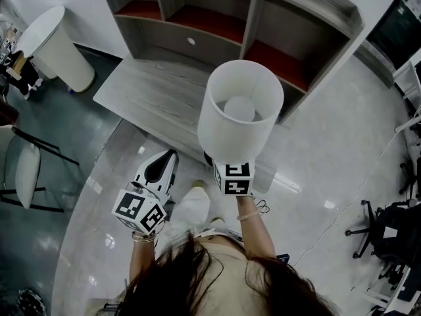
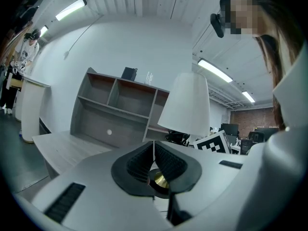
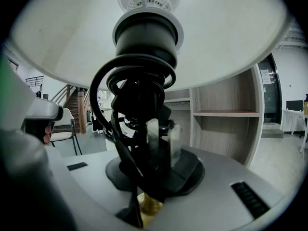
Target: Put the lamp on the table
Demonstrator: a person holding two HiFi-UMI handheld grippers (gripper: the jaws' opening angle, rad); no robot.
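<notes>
The lamp [image 1: 240, 114] has a white shade, a little narrower at its top, with a white bulb inside and a black stem with black cord wound around it. It is upright in the air, its stem clamped in the right gripper [image 3: 163, 138]. It is near the front edge of the grey wooden surface [image 1: 151, 91], not resting on it.

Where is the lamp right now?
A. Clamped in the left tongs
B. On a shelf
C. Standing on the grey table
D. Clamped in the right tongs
D: the right tongs are closed on the lamp at its black stem, with the shade upright above them, while the left tongs are shut with nothing between them.
</notes>
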